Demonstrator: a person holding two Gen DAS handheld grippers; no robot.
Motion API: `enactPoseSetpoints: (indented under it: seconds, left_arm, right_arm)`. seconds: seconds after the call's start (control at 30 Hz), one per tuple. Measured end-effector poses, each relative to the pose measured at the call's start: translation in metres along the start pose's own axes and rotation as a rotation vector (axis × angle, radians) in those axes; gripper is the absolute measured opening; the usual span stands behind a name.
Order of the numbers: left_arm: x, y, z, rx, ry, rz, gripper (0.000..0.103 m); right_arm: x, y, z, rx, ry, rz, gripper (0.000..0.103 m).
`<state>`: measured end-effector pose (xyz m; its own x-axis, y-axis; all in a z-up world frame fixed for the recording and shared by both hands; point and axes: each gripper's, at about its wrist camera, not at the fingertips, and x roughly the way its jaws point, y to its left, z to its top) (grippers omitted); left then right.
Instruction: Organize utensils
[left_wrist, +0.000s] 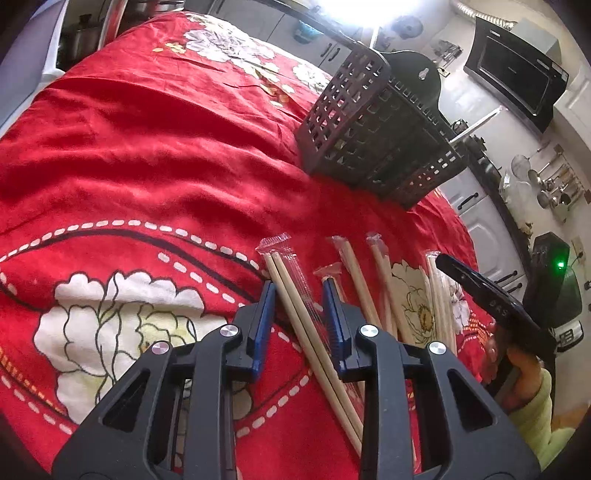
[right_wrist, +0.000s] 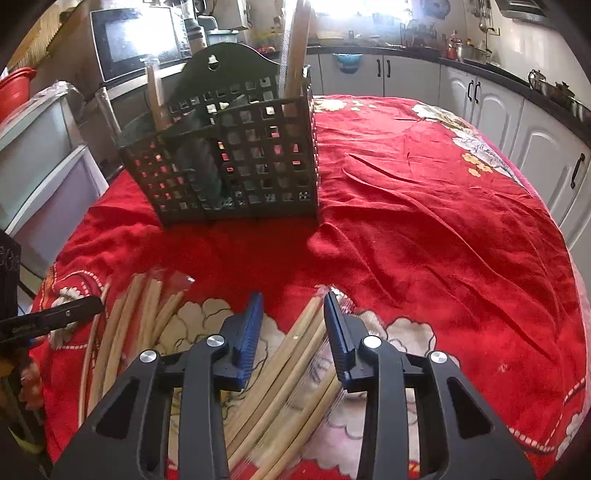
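Several pairs of wooden chopsticks in clear wrappers lie on the red flowered cloth. My left gripper (left_wrist: 299, 286) is open, its blue pads astride one wrapped pair (left_wrist: 295, 295), low over the cloth. My right gripper (right_wrist: 293, 299) is open above another wrapped pair (right_wrist: 295, 350); more pairs (right_wrist: 129, 325) lie to its left. A dark lattice utensil basket (left_wrist: 373, 129) stands at the far side of the table; in the right wrist view the basket (right_wrist: 236, 158) holds two wrapped pairs (right_wrist: 295, 51) upright.
The red cloth (left_wrist: 147, 147) covers the whole table and is wrinkled. The other gripper and the hand holding it (left_wrist: 509, 317) show at the right of the left wrist view. Kitchen cabinets (right_wrist: 498, 110) and a microwave (right_wrist: 136, 40) surround the table.
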<state>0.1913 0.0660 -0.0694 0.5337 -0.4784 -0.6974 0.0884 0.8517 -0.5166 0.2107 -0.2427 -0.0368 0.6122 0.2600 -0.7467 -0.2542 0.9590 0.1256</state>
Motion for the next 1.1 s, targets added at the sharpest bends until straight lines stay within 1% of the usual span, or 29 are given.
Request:
enactPoseSetpoints:
  seconds: [0.23,0.37,0.6,0.77,0.8,0.93,1.07,1.1]
  left_arm:
    - [0.000,0.008,0.008,-0.026,0.008,-0.008,0.021]
    - [0.002,0.012,0.012,-0.046,0.011,-0.014,0.020]
    - [0.006,0.016,0.020,-0.068,0.017,-0.020,0.021]
    - [0.008,0.015,0.023,-0.063,0.025,-0.019,0.021]
    - [0.009,0.015,0.024,-0.059,0.026,-0.017,0.021]
    - [0.012,0.015,0.026,-0.050,0.035,-0.016,0.020]
    - [0.013,0.014,0.029,-0.031,0.050,0.009,0.010]
    - [0.014,0.015,0.030,-0.028,0.052,0.011,0.009]
  right_arm:
    - [0.016,-0.004,0.011,-0.009,0.026,-0.023,0.029]
    - [0.023,-0.005,0.014,-0.024,0.037,-0.030,0.025]
    - [0.038,-0.008,0.022,-0.030,0.068,-0.036,0.025]
    - [0.049,-0.008,0.029,-0.045,0.082,-0.034,0.024]
    - [0.052,-0.007,0.031,-0.049,0.084,-0.028,0.019]
    - [0.059,-0.007,0.039,-0.030,0.083,-0.001,0.008]
    - [0.057,-0.008,0.045,0.013,0.074,0.062,0.006]
    - [0.055,-0.007,0.046,0.017,0.067,0.070,0.006]
